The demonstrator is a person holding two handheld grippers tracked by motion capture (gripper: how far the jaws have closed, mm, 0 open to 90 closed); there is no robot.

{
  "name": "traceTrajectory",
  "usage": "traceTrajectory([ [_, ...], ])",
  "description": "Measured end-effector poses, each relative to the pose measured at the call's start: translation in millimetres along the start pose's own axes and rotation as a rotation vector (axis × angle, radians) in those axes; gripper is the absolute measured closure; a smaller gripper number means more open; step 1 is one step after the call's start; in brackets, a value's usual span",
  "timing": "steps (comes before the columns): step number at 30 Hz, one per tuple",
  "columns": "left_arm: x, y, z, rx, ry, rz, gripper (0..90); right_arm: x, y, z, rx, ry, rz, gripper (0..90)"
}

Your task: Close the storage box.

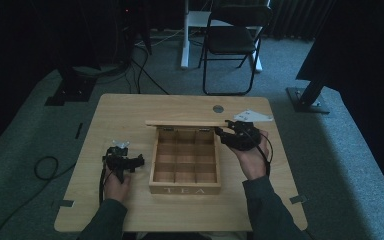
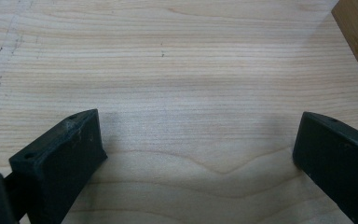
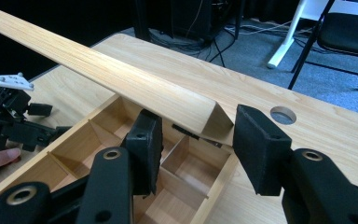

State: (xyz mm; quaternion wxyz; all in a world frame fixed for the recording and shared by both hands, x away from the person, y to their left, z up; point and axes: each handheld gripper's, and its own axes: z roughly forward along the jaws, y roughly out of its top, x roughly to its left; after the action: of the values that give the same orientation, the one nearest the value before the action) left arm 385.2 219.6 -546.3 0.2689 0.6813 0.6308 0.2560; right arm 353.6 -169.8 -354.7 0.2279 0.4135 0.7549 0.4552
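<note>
Straddling the raised lid point(image 3: 121, 79) of one tea box point(image 1: 185, 189), nine compartments apparently, the right gripper point(image 3: 198, 140) gapes; the left gripper point(image 2: 198, 149) rests spread wide on the table point(image 2: 168, 60).

The high view is dim and grainy, with dark corners. The gripper views are brighter; the near jaws look blurred and cast soft shadows on the surface point(image 2: 182, 70).

Left hand-held gripper point(image 1: 139, 161) gapes (jaws wide); right hand-held gripper point(image 1: 219, 133) parted too.
</note>
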Motion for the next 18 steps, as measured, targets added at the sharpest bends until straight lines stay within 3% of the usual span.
traceTrajectory([
  [18, 0.2, 0.1, -0.2, 0.002, 0.000, 0.003, 1.6, 10.0, -18.0, -10.6, 0.000, 0.006, -0.016, 51.7],
])
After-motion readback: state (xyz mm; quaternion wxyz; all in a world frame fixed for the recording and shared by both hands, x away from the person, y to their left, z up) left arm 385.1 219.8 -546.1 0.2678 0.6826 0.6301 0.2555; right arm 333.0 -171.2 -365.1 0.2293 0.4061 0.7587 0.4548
